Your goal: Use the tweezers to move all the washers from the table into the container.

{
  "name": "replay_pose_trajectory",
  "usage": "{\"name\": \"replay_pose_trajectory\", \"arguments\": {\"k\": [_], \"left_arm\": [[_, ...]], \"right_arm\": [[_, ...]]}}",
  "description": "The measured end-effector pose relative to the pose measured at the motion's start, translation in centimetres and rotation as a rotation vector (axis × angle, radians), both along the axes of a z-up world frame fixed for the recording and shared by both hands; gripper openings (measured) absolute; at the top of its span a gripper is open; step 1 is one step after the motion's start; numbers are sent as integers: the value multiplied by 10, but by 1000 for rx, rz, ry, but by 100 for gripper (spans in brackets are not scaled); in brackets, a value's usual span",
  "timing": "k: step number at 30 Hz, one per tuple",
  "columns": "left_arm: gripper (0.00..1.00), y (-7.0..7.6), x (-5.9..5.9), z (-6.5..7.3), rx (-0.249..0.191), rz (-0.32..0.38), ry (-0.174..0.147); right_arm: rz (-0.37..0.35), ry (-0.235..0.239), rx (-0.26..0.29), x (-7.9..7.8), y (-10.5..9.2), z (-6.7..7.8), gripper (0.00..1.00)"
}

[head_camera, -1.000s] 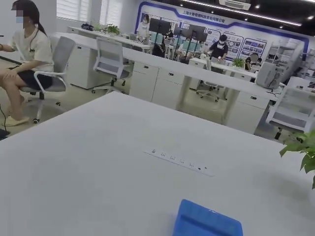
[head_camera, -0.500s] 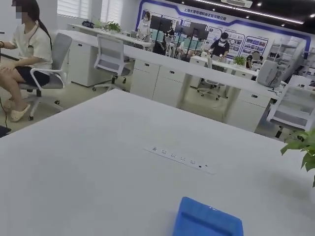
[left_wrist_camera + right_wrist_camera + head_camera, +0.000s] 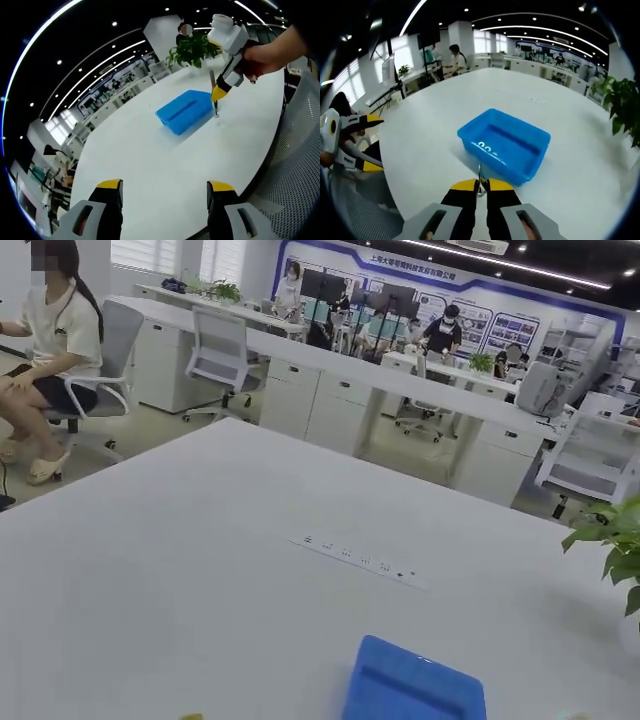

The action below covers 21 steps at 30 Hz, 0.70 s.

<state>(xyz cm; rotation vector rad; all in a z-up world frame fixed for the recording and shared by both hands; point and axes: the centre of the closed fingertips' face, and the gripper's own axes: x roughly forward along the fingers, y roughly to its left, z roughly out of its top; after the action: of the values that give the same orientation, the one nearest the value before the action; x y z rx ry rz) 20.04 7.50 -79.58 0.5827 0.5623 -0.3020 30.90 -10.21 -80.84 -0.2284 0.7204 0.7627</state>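
Head view lower; right tongs (image 3: pixel 218 94) downward

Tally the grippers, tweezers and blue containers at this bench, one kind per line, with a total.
Grippers: 2 (left gripper, right gripper)
Tweezers: 1
Blue container: 1
Total: 4

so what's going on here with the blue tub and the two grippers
A person works two hand-held grippers at a white table. The right hand-held gripper is shut on tweezers, which point down beside the blue container. The container has what look like a few washers in it. The left hand-held gripper is open, holding nothing, above the table's near edge.
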Motion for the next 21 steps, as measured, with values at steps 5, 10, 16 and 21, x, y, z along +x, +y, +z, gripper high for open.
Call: {"name": "replay_pose_trajectory", "arguments": {"k": [5, 10, 16, 21], "left_arm": [[69, 0, 0, -2, 8, -3, 7], [69, 2, 1, 1, -6, 14, -8], [69, 1, 1, 0, 2, 3, -3], [69, 0, 0, 0, 6, -1, 3]], "right_arm": [[-7, -6, 26, 3, 1, 10, 3], [9, -41, 8, 8, 3, 20, 3], [25, -76, -13, 16, 4, 28, 3], [16, -91, -19, 25, 1, 33, 3]]}}
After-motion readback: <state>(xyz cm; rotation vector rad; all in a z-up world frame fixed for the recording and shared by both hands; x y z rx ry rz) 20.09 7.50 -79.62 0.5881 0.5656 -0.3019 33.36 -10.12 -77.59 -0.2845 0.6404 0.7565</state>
